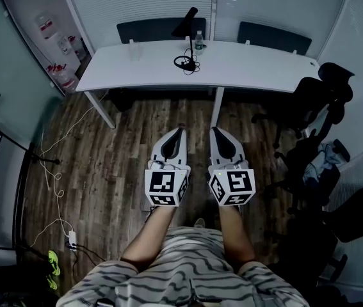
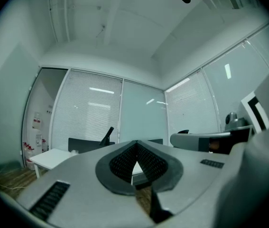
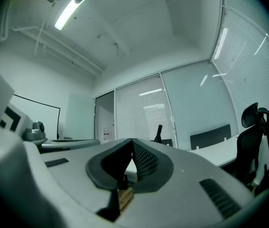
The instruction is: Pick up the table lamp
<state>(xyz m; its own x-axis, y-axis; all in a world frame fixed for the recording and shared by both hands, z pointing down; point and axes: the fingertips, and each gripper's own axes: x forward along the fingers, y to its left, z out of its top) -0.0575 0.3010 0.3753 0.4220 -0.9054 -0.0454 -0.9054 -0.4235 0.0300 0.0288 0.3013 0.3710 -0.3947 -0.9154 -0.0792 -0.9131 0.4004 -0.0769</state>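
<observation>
The black table lamp point(image 1: 185, 22) stands on the white desk point(image 1: 251, 66), well ahead of your fingertips. A bottle point(image 1: 198, 41) is just beside it, contents unreadable. Your left gripper point(image 1: 181, 130) and right gripper point(image 1: 214, 130) are closed, tips meeting on nothing.

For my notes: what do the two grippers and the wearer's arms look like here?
The left gripper and right gripper are pale grey, tapering shells lined with dark ribbed pads. Each carries a white cube printed with black square markers. No cables show on either. The person wears a striped shirt, and the forearms are bare.
</observation>
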